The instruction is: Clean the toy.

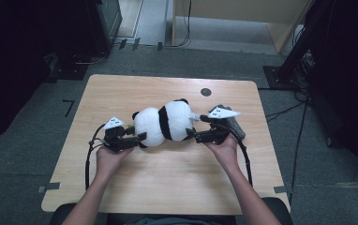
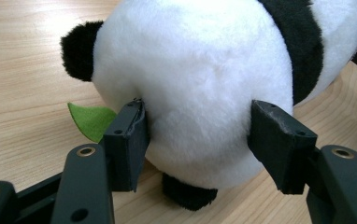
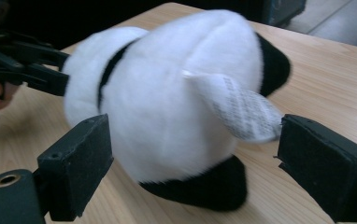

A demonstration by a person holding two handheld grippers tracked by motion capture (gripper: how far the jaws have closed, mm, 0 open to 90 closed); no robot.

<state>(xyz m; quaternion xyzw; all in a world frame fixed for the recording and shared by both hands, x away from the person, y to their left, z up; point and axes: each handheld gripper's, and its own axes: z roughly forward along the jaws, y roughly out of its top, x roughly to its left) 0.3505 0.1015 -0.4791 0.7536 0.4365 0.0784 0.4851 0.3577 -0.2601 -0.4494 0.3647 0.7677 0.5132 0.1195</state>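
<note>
Plush panda (image 1: pixel 164 123): a soft toy of two rounded white lobes with a black band between them, lying on its side at the middle of the high view; short fluffy pile, with stubby black limbs (image 2: pixel 189 195) sticking out beneath it.
Sewn-in label (image 3: pixel 242 108): a thin white fabric tab with fine grey print, jutting from the toy's end at centre right of the right gripper view.
Green leaf (image 2: pixel 90 120): a flat, pointed piece of felt, poking out from under the toy at left in the left gripper view.
Left gripper (image 1: pixel 138 137): matte black, blocky jaws with brass-ringed screw holes; the two pads (image 2: pixel 129 140) lie against the white fur on either side of the toy's end, lightly denting it, so it is clasping the panda.
Right gripper (image 1: pixel 192 134): the same black, squared pads (image 3: pixel 78 163); the jaws stand spread wide about the toy's other end, one pad just beside the fur, the other clear of it near the label, so it is released.
Table (image 1: pixel 121 93): pale wood-grain top with rounded corners and a small dark round cap (image 1: pixel 205 92) at upper right.
</note>
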